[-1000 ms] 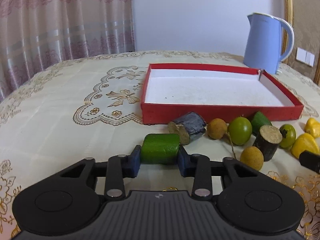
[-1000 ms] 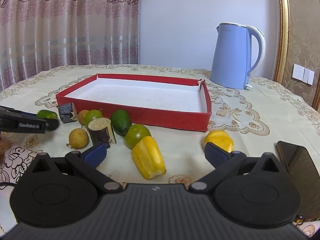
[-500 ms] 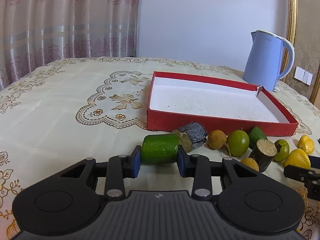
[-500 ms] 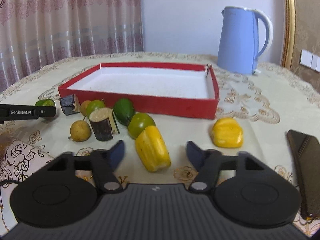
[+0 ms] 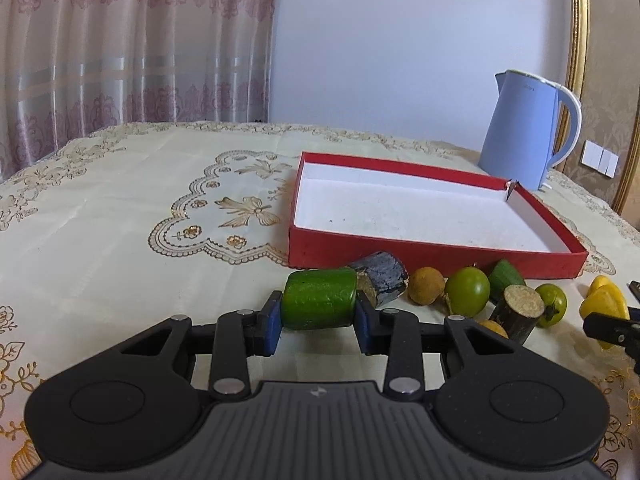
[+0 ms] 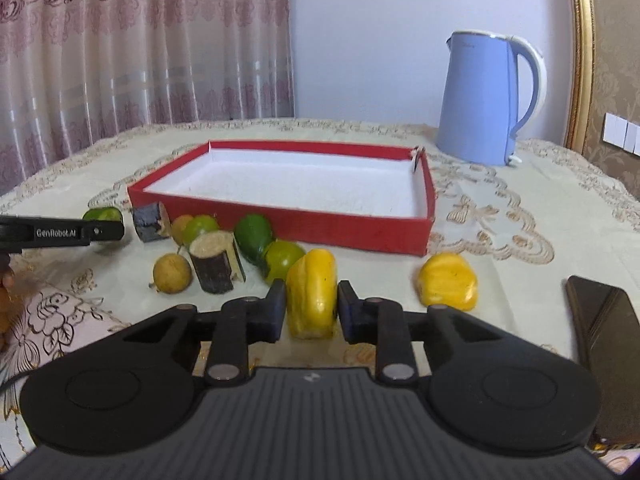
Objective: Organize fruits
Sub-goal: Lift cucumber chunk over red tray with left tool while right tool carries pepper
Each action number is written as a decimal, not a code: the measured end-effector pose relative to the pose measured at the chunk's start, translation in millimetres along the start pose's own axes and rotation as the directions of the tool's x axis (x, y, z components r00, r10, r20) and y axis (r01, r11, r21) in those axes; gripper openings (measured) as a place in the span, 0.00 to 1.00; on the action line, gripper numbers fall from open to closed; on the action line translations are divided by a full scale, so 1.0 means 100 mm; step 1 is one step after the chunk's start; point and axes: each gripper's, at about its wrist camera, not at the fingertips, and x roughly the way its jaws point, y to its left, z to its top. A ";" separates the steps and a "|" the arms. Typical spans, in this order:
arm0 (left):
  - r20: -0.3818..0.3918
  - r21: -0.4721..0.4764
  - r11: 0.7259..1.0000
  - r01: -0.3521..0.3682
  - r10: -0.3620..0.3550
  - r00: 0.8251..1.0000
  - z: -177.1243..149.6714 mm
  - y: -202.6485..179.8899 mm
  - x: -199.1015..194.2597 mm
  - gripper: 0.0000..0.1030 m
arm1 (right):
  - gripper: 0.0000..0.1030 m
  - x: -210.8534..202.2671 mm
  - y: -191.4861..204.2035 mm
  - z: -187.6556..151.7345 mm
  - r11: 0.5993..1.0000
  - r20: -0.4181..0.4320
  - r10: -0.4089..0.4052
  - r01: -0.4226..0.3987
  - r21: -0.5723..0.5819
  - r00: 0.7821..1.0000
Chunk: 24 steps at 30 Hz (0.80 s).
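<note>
So the left gripper [image 5: 319,318] has its blue pads clamped snug on a green cylinder chunk [image 5: 319,299], just in front of the red tray [image 5: 436,254], near that tray's 7 o'clock corner. Right next to it, at its 2 o'clock, sits a dark cut stalk piece [image 5: 382,277], then a row of small round fruits. Over on the right, the right gripper [image 6: 312,310] is closed tight around a yellow fruit [image 6: 313,292], with another yellow fruit [image 6: 447,279] lying at its 3 o'clock. The blue kettle [image 6: 480,98] stands past the tray at 1 o'clock.
</note>
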 end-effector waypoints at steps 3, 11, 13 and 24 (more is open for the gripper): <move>0.012 0.024 0.999 -0.021 0.020 1.000 0.01 -0.05 -0.03 0.34 | 0.25 -0.02 -0.02 0.01 1.000 0.014 0.007 -0.007 0.006 1.000; 0.075 0.098 0.995 0.024 -0.032 0.997 0.29 -0.29 -0.13 0.34 | 0.25 -0.09 -0.03 0.03 0.999 0.061 0.034 -0.035 0.012 0.998; 0.083 0.106 0.994 0.030 -0.039 0.996 0.39 -0.35 -0.09 0.34 | 0.25 -0.11 -0.04 0.03 0.999 0.068 0.036 -0.037 0.014 0.997; 0.104 0.207 0.978 -0.027 0.006 0.995 0.79 -0.73 0.36 0.33 | 0.25 -0.14 -0.11 0.04 0.999 0.081 0.040 -0.043 0.031 0.996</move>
